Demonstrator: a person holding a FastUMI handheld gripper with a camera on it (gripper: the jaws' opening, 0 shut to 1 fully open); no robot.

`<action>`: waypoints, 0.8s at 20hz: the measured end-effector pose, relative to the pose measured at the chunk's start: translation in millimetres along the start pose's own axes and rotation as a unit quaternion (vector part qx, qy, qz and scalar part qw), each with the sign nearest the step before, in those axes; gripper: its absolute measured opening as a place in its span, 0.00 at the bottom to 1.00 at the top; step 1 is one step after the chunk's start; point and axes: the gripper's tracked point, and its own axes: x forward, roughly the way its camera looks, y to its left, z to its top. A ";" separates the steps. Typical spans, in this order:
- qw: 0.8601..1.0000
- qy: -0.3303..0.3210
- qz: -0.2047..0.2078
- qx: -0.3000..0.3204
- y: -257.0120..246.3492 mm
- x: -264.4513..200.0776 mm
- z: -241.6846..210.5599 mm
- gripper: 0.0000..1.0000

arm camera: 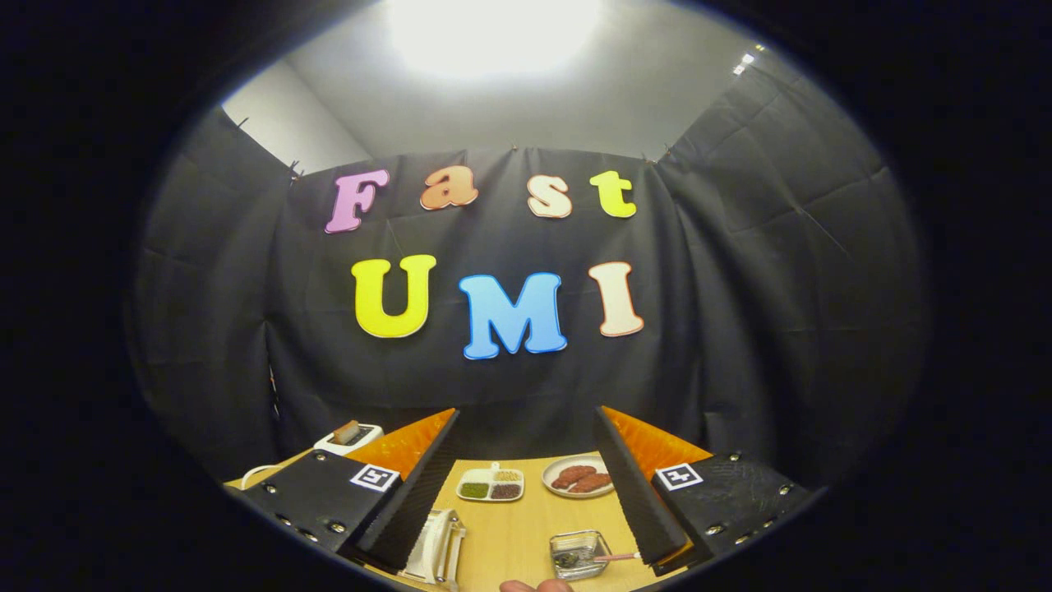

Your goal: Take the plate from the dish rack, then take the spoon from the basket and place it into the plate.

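Observation:
My gripper is open and held above the wooden table, with nothing between its fingers. Down between the fingers, close to the left finger, stands a white dish rack holding a pale plate on edge. Near the right finger sits a small clear basket. A spoon lies in it, its pinkish handle sticking out to the right.
Farther along the table are a white divided dish with green and brown fillings and a round plate of sausages. A white toaster stands beyond the left finger. A fingertip shows at the near edge.

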 end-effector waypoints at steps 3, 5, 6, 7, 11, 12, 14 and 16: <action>1.000 0.004 0.013 -0.007 20.1 4.1 3.5 0.98; 1.000 0.009 0.027 -0.008 35.8 11.4 2.3 0.98; 0.999 0.015 0.036 -0.005 43.6 14.4 1.5 0.98; 0.999 0.020 0.045 -0.003 51.3 18.3 2.4 0.98; 0.996 0.042 0.080 -0.003 77.6 32.5 -1.5 0.98; 0.995 0.055 0.087 -0.004 84.3 35.3 -5.7 0.98; 0.990 0.101 0.102 -0.005 98.1 40.2 -24.1 0.98; 0.978 0.172 0.118 -0.015 107.7 34.3 -50.0 0.98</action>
